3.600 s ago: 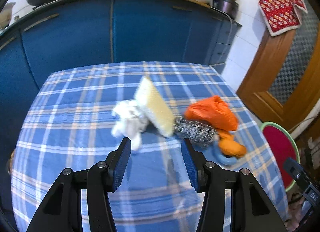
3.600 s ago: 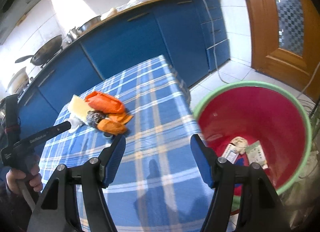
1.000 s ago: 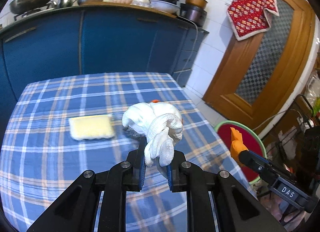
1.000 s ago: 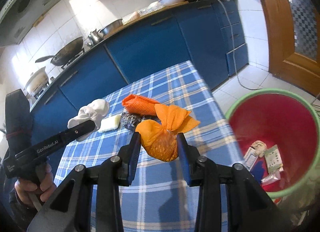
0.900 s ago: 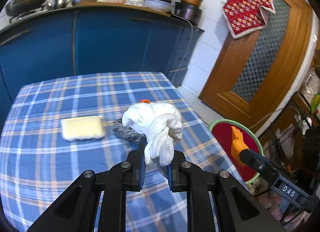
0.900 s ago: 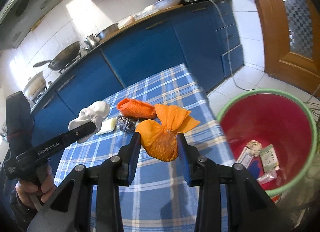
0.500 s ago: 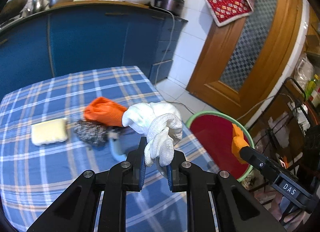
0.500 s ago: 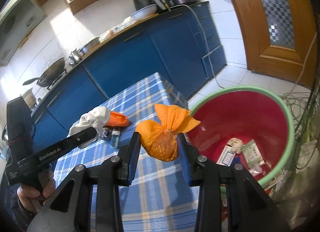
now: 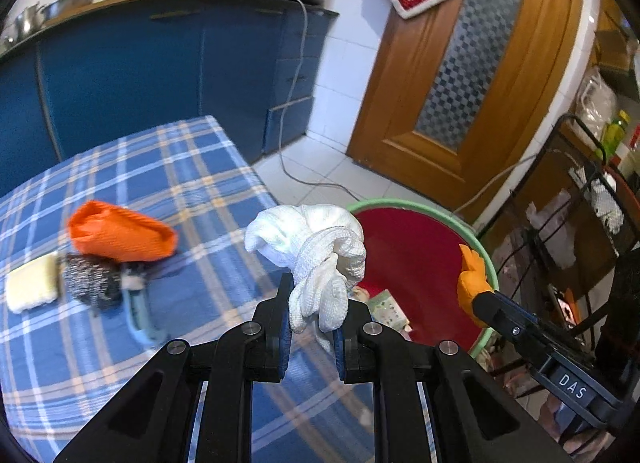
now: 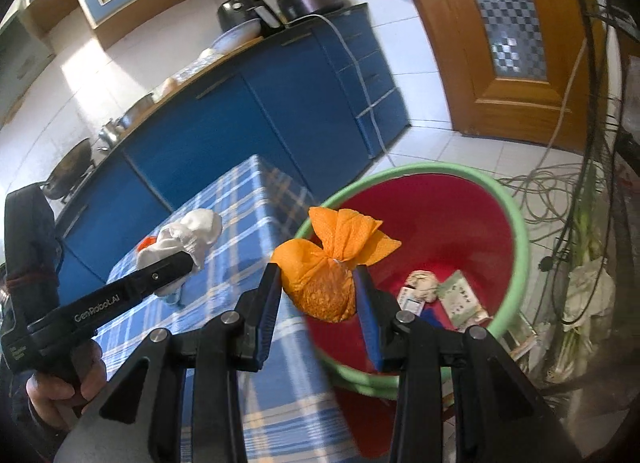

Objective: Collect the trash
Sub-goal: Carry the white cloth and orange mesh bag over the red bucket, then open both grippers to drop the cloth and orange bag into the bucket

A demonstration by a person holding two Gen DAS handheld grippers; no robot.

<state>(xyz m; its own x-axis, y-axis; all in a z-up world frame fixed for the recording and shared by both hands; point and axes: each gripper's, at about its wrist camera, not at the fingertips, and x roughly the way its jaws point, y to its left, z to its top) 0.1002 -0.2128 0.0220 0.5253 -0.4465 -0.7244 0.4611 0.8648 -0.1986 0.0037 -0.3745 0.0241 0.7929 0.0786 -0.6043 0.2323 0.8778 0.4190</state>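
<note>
My left gripper (image 9: 310, 323) is shut on a white crumpled cloth (image 9: 312, 247) and holds it above the table's right edge, beside the red bin with a green rim (image 9: 416, 207). My right gripper (image 10: 320, 299) is shut on an orange mesh bag (image 10: 328, 275) and holds it over the near rim of the bin (image 10: 516, 223). The bin holds paper scraps and wrappers (image 10: 452, 295). An orange bag (image 9: 120, 235), a steel scourer (image 9: 94, 281), a yellow sponge (image 9: 30, 289) and a light blue item (image 9: 138, 313) lie on the blue plaid table (image 9: 180, 167).
Blue kitchen cabinets (image 9: 160, 63) stand behind the table. A wooden door (image 9: 460, 83) is at the right. A wire rack (image 9: 580, 223) and cables (image 10: 560, 199) crowd the floor beside the bin.
Both grippers have swung right from over the table toward the bin, each carrying its item. The orange mesh bag now hangs over the bin's rim. The bin looks nearer and larger.
</note>
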